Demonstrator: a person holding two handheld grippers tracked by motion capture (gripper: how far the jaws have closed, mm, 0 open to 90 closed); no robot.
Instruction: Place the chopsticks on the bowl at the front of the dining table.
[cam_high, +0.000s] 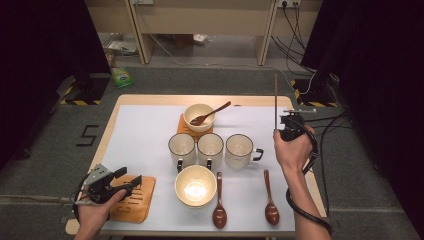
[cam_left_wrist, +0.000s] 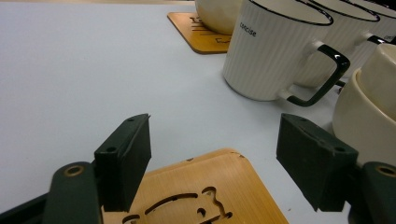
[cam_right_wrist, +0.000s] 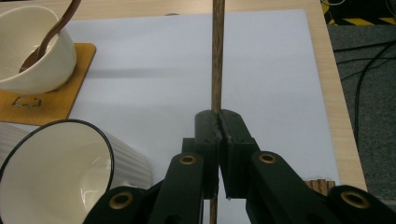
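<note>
The right gripper (cam_high: 286, 126), jaws clamped on a chopstick (cam_high: 275, 100) probably pointing toward the bench's far edge, hovers near the right edge, while the left gripper (cam_high: 127, 178), jaws apart, straddles the near-left coaster (cam_high: 136, 202).

The left hand-held gripper (cam_high: 129, 180) is black, with a grey three-cornered plate on top and a dark cable trailing toward 6 o'clock. Its two jaws end in blocky matt black pads (cam_left_wrist: 125, 161) on arms pinned with brass-coloured rivets. The right hand-held gripper (cam_right_wrist: 219, 122) is the same black build; its thick black cable loops off at 5 o'clock. Both forearms are bare of sleeves.
</note>
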